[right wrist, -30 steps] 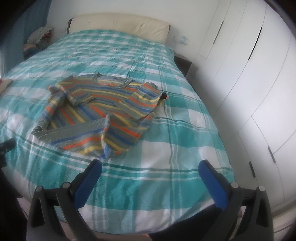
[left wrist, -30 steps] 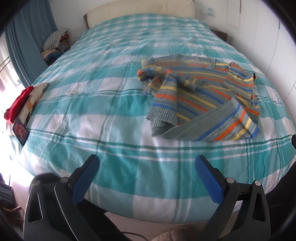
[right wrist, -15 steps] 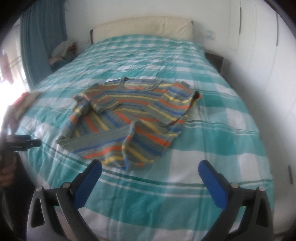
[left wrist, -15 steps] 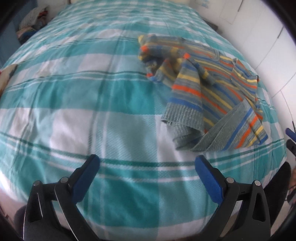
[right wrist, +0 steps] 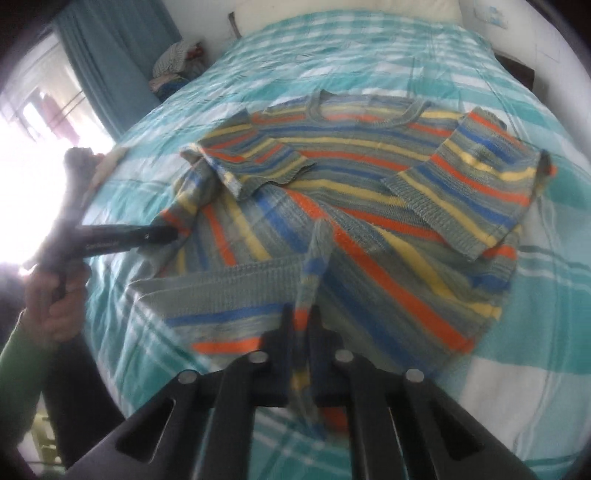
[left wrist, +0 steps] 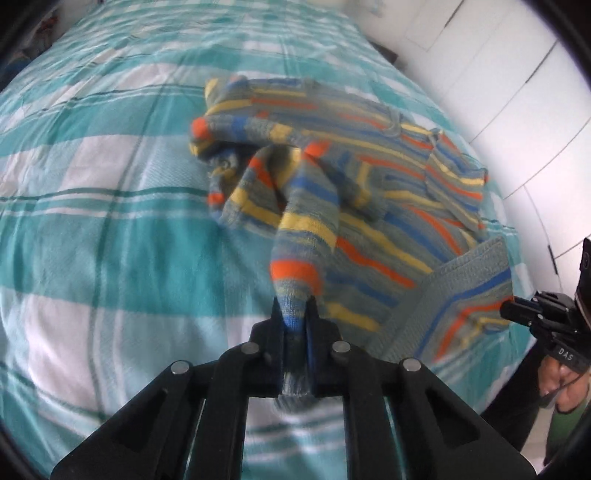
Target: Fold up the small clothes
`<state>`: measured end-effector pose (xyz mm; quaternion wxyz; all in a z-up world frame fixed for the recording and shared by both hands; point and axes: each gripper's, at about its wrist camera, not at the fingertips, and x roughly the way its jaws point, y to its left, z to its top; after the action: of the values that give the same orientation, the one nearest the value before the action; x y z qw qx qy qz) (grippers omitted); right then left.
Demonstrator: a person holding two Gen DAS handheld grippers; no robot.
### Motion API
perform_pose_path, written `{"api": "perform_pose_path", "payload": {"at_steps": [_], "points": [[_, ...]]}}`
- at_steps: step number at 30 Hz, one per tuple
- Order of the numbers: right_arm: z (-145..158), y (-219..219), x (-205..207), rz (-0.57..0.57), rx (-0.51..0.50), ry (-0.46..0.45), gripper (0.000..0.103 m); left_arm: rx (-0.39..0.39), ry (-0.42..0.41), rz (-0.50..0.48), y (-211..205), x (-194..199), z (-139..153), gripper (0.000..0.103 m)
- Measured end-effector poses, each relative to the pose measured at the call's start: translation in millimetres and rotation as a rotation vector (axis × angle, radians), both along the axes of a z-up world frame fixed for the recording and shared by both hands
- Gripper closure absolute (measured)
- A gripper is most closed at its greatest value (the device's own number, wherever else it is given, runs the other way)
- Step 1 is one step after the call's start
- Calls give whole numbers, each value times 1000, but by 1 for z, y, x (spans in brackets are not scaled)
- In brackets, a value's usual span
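Home bedroom: bed w/ plaid duvet (right wrist: 424, 62), pillow (right wrist: 332, 11), curtain (right wrist: 107, 70), wardrobe doors (left wrist: 517, 85).

My left gripper (left wrist: 294, 317): matt black plastic w/ dull metal pins, pinching ribbed knit of the sweater (left wrist: 369, 192), wool-like, rough, striped. Right gripper (right wrist: 302, 325), same plastic, pinches the ribbed hem. Bedcover (right wrist: 369, 55) at 12 o'clock: woven cloth, matt, fine texture. Wardrobe (left wrist: 517, 74) at 2 o'clock: smooth, white.

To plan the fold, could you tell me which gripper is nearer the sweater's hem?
Right. The right gripper is shut on the hem itself; the left gripper is shut on a sleeve, off to the side.
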<state>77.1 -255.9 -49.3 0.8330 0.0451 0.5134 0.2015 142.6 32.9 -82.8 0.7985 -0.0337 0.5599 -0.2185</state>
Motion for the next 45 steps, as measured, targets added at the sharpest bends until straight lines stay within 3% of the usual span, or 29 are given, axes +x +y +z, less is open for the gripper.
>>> {"api": "perform_pose_path", "payload": {"at_steps": [2,5,8,9,11,14,17,19,23,24,25,26,28,30,32,35,38,40,42,45], "points": [[26,-11,-34,68,13,-46,97,-48,19,-21,20,-28,20,96],[53,-27,-87,140,-40,-88,97,-55,58,-40,43,-69,34,95],[45,-45,-117,112,-99,-35,93,80,110,-21,46,-88,16,96],[35,-50,-122,84,-128,-5,88,122,131,-9,47,-90,5,94],[13,-60,-128,21,-143,64,49,112,185,30,59,-92,-12,91],[-3,-82,-133,-96,24,132,44,32,190,93,77,-90,-14,89],[-18,-84,-132,-166,302,194,44,24,118,104,81,-86,-6,66],[-33,-68,-129,-151,352,218,44,41,87,85,74,-81,-6,43],[-71,-27,-116,-115,391,305,45,118,55,-2,52,-79,-20,37],[-78,-17,-114,-90,392,319,48,141,49,-7,52,-80,-23,38],[-81,-9,-112,-72,368,319,68,159,59,-3,49,-78,-28,43],[-81,-3,-111,-56,347,319,98,163,69,9,50,-76,-31,51],[-66,-4,-116,-47,341,306,98,115,96,12,58,-78,-27,98],[-35,-15,-127,-23,314,260,98,38,124,13,68,-84,-17,98],[2,-33,-144,-12,274,232,98,21,116,-5,71,-95,-2,98],[32,-60,-159,-50,197,228,98,-15,136,-55,65,-111,10,98],[26,-81,-163,-134,66,260,98,42,125,-88,48,-117,3,96],[13,-82,-158,-170,35,287,98,100,131,-92,34,-117,-13,96],[-1,-80,-156,-177,8,312,98,147,127,-101,22,-118,-25,98],[-9,-63,-147,-144,-87,315,98,184,88,-109,19,-124,-16,99]]}}
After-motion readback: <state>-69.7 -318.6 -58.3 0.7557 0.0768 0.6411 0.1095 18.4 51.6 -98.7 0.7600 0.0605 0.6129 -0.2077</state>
